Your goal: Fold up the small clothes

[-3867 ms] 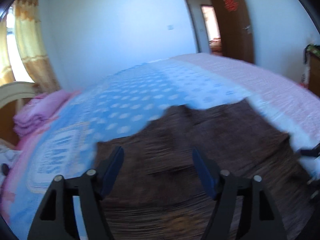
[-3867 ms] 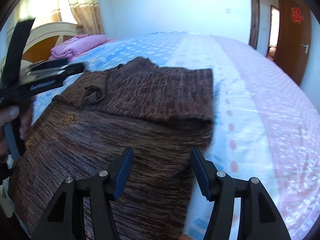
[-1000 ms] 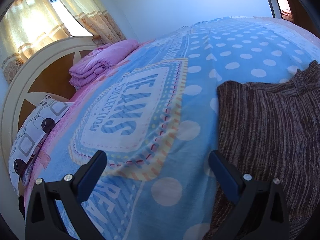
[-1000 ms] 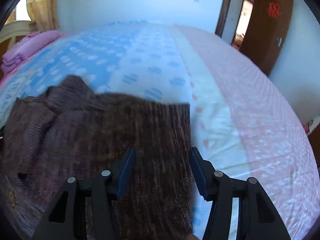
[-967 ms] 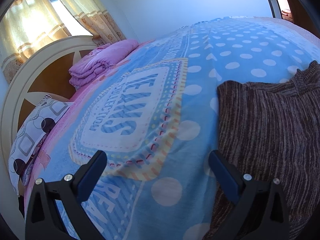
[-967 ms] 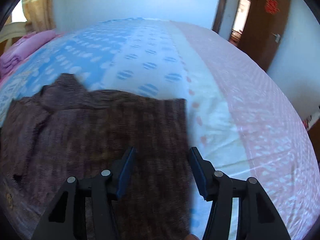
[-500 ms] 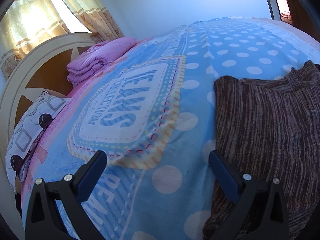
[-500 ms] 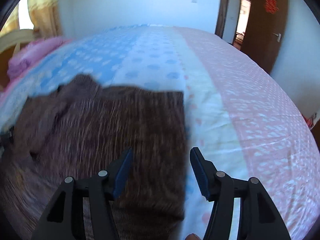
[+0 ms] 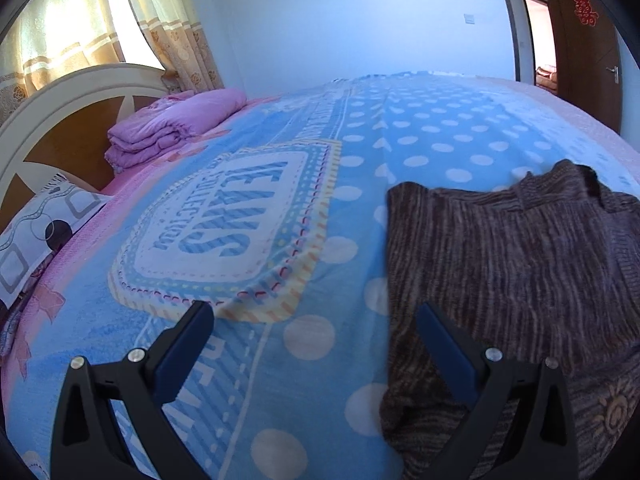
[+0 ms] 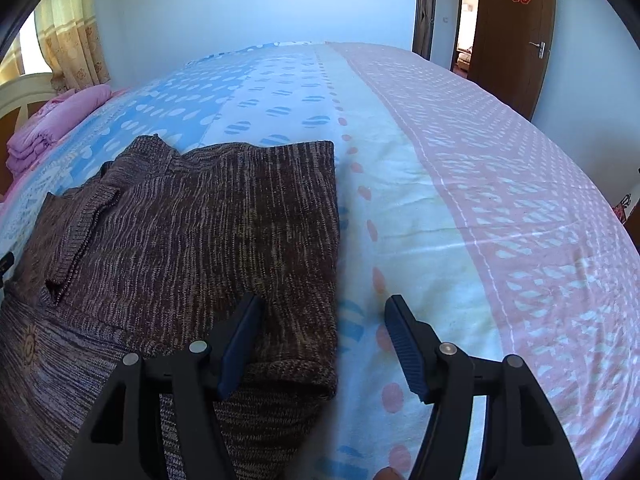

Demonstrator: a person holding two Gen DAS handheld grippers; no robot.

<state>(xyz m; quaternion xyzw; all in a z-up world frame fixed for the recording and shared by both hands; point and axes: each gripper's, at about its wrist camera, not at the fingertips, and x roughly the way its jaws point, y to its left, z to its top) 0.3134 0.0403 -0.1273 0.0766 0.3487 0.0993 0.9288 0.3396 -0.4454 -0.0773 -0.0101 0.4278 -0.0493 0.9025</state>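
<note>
A brown knitted sweater (image 10: 192, 232) lies folded on the bed, its sleeves turned in over the body. It also shows in the left wrist view (image 9: 512, 264) at the right. My left gripper (image 9: 316, 344) is open and empty, low over the blue blanket beside the sweater's left edge. My right gripper (image 10: 324, 340) is open and empty, straddling the sweater's right edge near its lower corner, left finger over the knit, right finger over the sheet.
The bed carries a blue dotted blanket (image 9: 248, 216) and a pink patterned sheet (image 10: 500, 184). A folded pink quilt (image 9: 172, 128) and a patterned pillow (image 9: 36, 236) lie by the headboard (image 9: 60, 120). A brown door (image 10: 516, 28) stands at the far right.
The left gripper has drifted a little nearer the sweater's left edge. The right gripper has shifted right, from over the knit to its right edge. The sweater lies still.
</note>
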